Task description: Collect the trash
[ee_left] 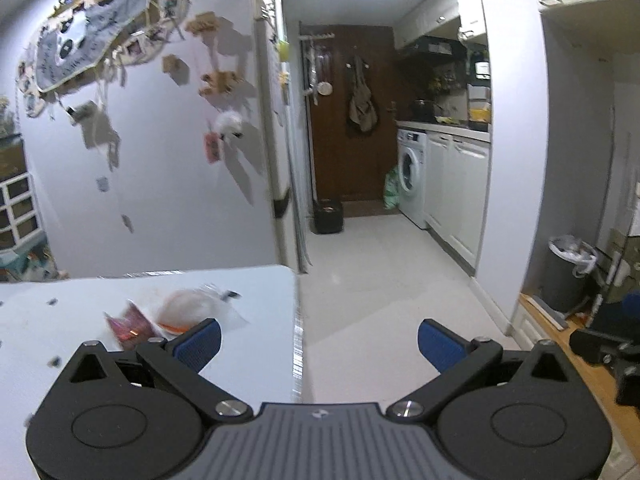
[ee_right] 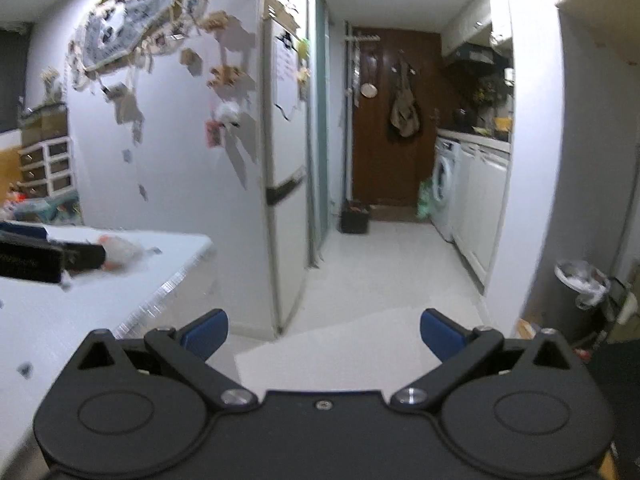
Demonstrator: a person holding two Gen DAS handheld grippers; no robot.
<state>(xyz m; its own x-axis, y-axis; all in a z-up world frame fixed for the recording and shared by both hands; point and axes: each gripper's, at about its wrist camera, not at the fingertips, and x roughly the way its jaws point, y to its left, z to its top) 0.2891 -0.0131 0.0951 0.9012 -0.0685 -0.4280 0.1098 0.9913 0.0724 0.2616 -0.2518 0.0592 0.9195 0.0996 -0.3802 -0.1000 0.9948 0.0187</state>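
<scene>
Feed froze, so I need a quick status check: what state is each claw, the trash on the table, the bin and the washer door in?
left claw: open, empty
right claw: open, empty
clear wrapper: lying on white table, not gripped
red wrapper: lying beside it
bin: lined, lidless, holding trash
washing machine: door closed

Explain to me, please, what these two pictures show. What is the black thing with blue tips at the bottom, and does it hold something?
Each picture comes from a camera fixed on a hand-held claw; a person carries one in each hand. The black shape with blue pads is that claw. The left wrist view shows the left claw; the right wrist view shows the right claw. Both are open and hold nothing. On the white table lie blurred wrappers: a clear plastic bag and a reddish wrapper. The left claw is close to them. A lined trash bin stands on the floor to the right. Beyond is a kitchen with a washing machine.
</scene>
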